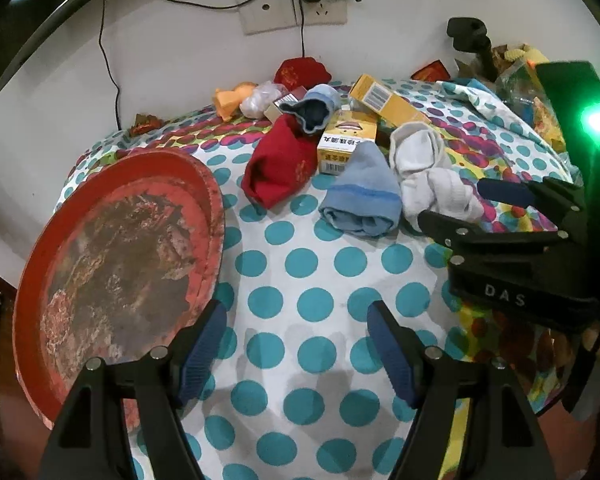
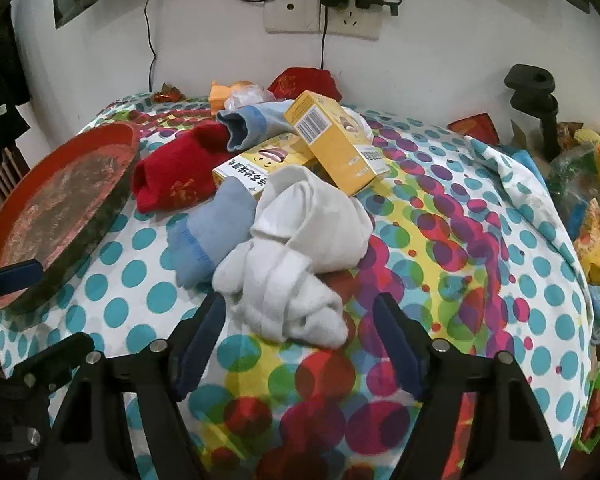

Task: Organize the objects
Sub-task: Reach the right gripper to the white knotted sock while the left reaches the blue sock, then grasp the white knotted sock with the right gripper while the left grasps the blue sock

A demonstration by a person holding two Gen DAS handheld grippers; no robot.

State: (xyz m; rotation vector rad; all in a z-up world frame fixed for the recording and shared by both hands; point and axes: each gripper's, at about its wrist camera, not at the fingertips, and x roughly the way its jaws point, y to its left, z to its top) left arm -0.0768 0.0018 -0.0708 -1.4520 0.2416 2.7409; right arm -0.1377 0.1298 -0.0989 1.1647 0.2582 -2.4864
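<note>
My right gripper (image 2: 300,316) is open, and the near end of a bundle of white socks (image 2: 296,240) lies between its fingertips, untouched by the pads. Beside the bundle lie a light-blue sock (image 2: 216,228), a red sock (image 2: 176,176) and two yellow boxes (image 2: 336,140). In the left wrist view my left gripper (image 1: 298,344) hangs open over bare dotted cloth, with nothing between its fingers. A round red tray (image 1: 216,200) sits just left of it. The white socks (image 1: 420,168), light-blue sock (image 1: 364,196) and red sock (image 1: 284,164) lie beyond, and the right gripper (image 1: 472,208) reaches in from the right.
A wall socket (image 2: 324,16) with a charger and cables is behind the table. A black stand (image 2: 536,96) and snack packets (image 2: 596,240) crowd the right edge. At the back lie a red pouch (image 1: 300,72), an orange toy (image 1: 228,100) and a blue sock (image 1: 316,110).
</note>
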